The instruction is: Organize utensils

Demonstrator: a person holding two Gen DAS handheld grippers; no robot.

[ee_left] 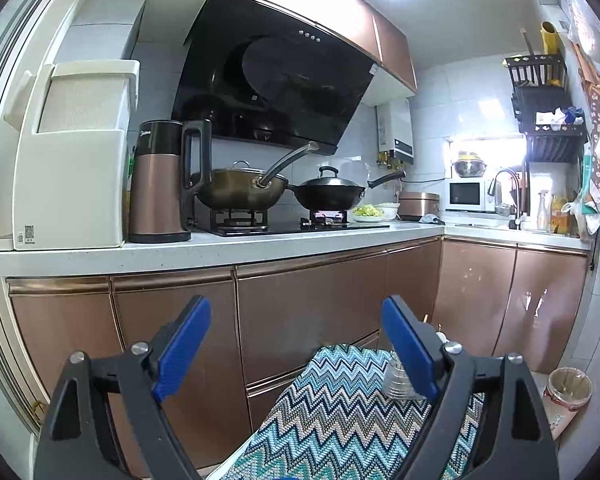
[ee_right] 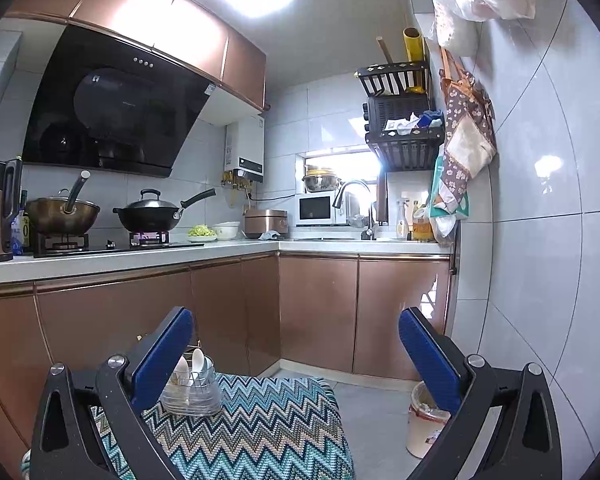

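My left hand-held gripper [ee_left: 296, 348] & right hand-held gripper [ee_right: 296, 360], both released, above zigzag-patterned cloth-covered table [ee_right: 268, 420] w/ clear plastic utensil holder [ee_right: 194, 394].

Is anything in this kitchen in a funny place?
Yes. The utensil holder with white spoons sits down low on a zigzag cloth, not on the counter. Also, a burner glows under the black wok. Both tools are open and empty.

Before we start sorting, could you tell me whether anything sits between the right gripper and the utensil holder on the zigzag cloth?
Nothing visible does. The right gripper is open and empty, with the utensil holder just beyond its left finger on the zigzag cloth; the two white spoons stand upright inside it.
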